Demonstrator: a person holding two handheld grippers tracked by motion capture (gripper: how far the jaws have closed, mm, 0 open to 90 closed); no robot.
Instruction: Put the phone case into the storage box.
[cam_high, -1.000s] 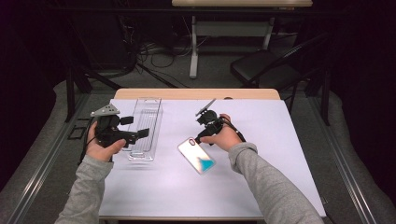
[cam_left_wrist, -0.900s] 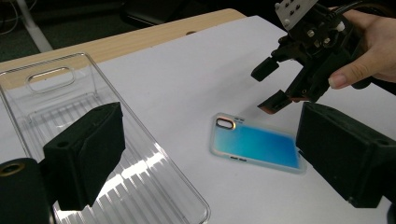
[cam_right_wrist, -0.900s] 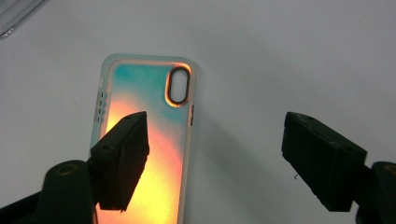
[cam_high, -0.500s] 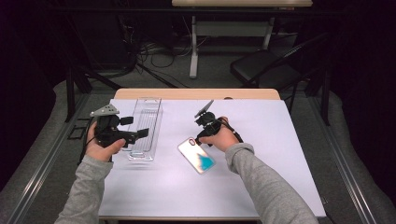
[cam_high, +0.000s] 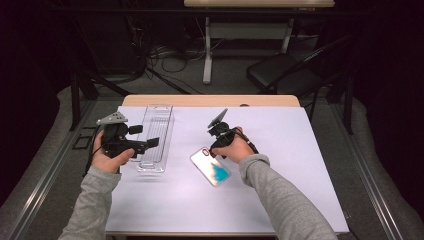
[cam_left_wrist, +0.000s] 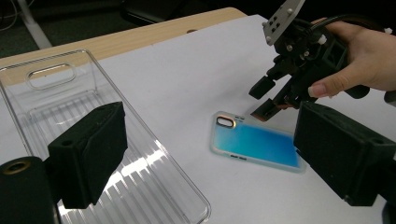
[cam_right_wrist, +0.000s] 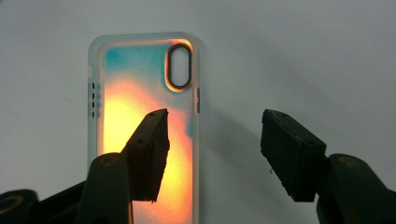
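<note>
High view: my right gripper (cam_high: 214, 146) sits over the top end of the phone case (cam_high: 211, 166) on the desk (cam_high: 300, 165). Its jaws have just been closing, from wide to abt half, and that's the big change. The hand leaned a bit more over the case vs a sec ago, so I think I'm lining up a grab.

Right gripper view: one jaw hangs over the case back, the other over bare desk past the case's side edge. So that edge is between the jaws, but the pads don't press on it yet. Nothing held, gripper open w/ a gap on each side.

Left gripper (cam_high: 142, 145) has its jaws apart, over the clear tray (cam_high: 155, 137) at abt 9 o'clock from the case. Left hand has stayed put. It isn't gripping the tray, as far as I can see.

Where the case is: flat on the desk, near the middle, back side up, shiny blue and orange. Tray is beside it, not touching.

Which way it points, high view: long axis runs from abt 10 o'clock to abt 4 o'clock. The camera hole (cam_right_wrist: 180, 65) end is at 10 o'clock, the end nearest the tray and under my gripper. The plain end points at 4 o'clock, toward my right sleeve (cam_high: 280, 200).

My guess: next I need to go lower and pinch that side edge, bc the case lies flat and is thin.
</note>
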